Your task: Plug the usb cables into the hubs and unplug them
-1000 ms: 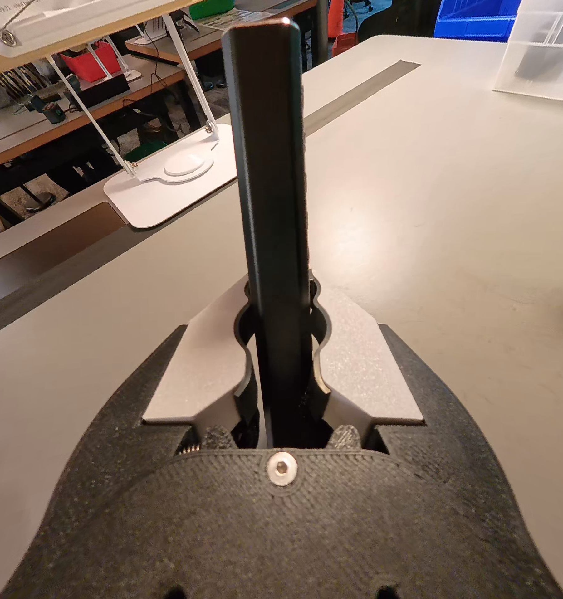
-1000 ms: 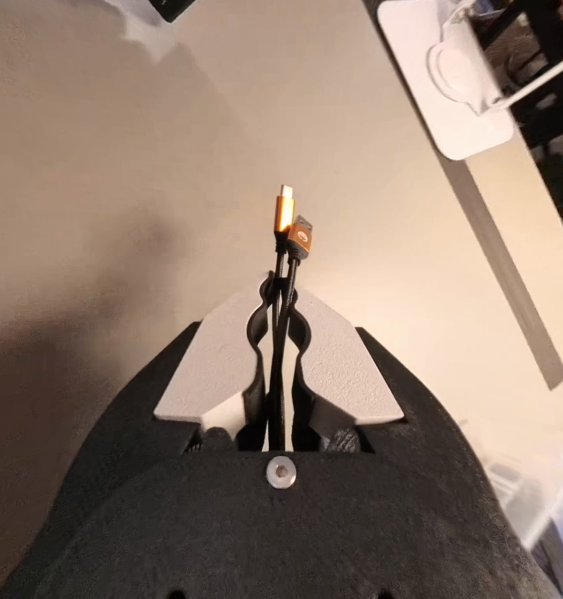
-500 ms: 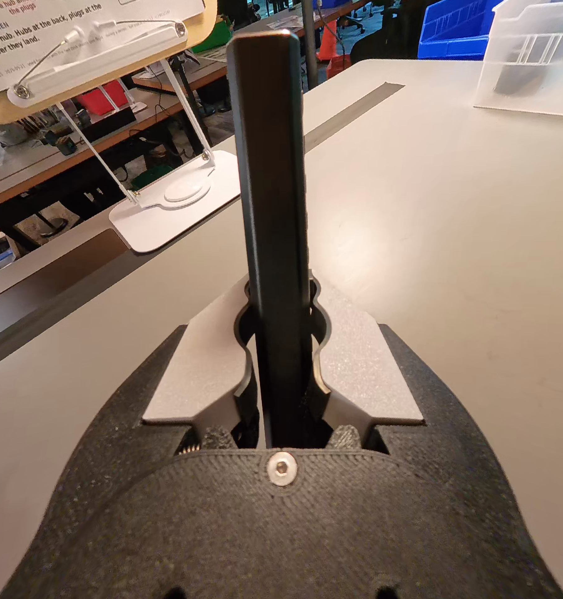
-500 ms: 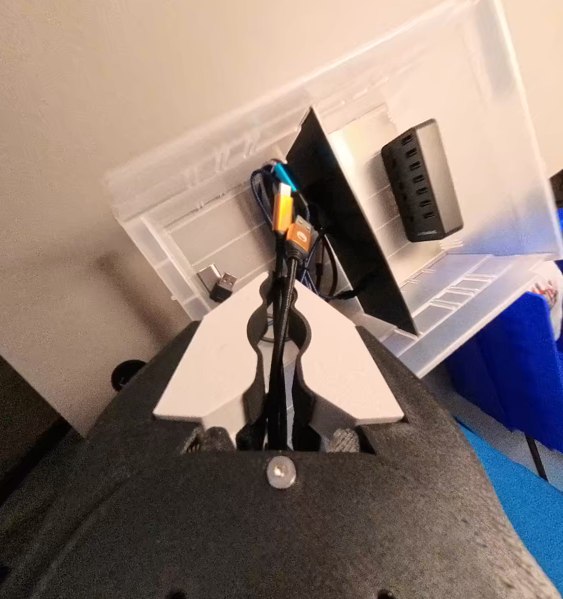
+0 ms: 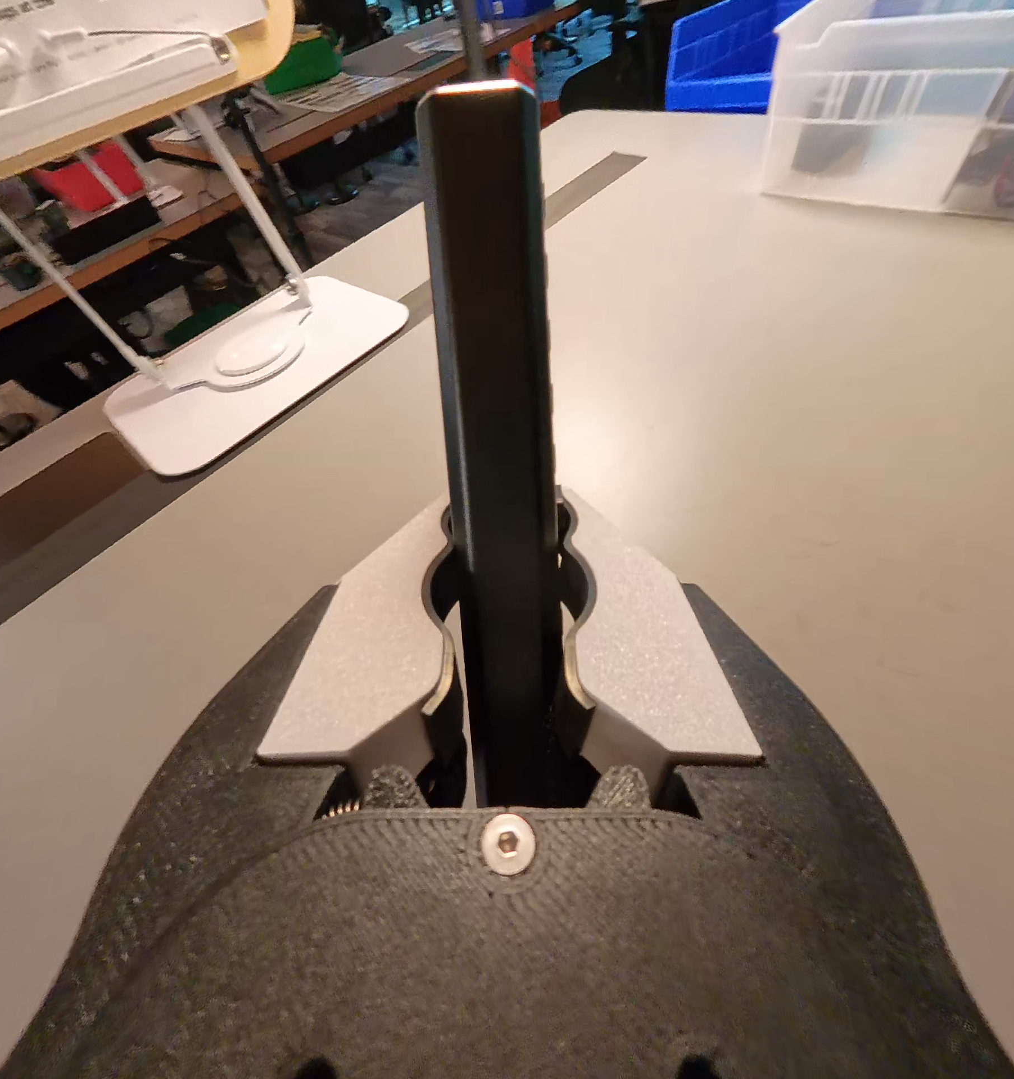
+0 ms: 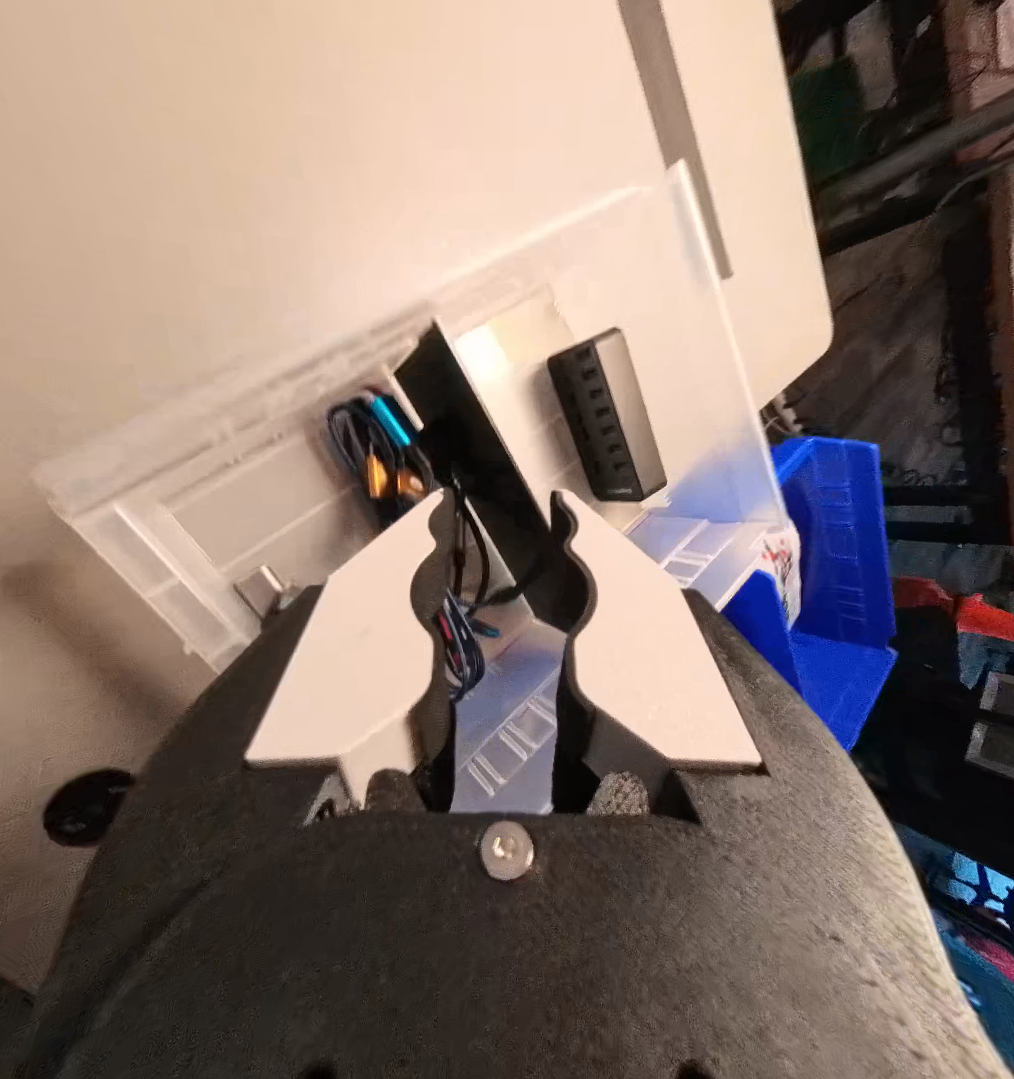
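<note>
My left gripper (image 5: 504, 517) is shut on a long black USB hub (image 5: 481, 292) that stands up along its fingers above the beige table (image 5: 756, 467). My right gripper (image 6: 499, 508) is open above a clear plastic bin (image 6: 201, 502). The black cable with two orange plugs (image 6: 388, 479) lies in the bin beside a blue-plugged cable (image 6: 391, 417), free of my pads. A black divider (image 6: 469, 444) splits the bin. A second black hub (image 6: 607, 414) with a row of ports sits in the far compartment.
A white document stand (image 5: 259, 379) with a clipboard stands at the table's left edge. The clear bin (image 5: 902, 117) shows at the far right in the left wrist view. Blue bins (image 6: 831, 525) sit beyond the table edge. A small silver plug (image 6: 259, 584) lies in the bin's near corner. The left gripper's tips are roughly 50 cm from the right gripper's. From my right tips it is roughly 12 cm to the small silver plug (image 6: 259, 584); from my left, 50 cm.
My right gripper swung from the bare table over to the clear bin, then opened and let the orange-plugged cable drop into it. My left gripper kept its hold on the black hub, shifting slightly.
</note>
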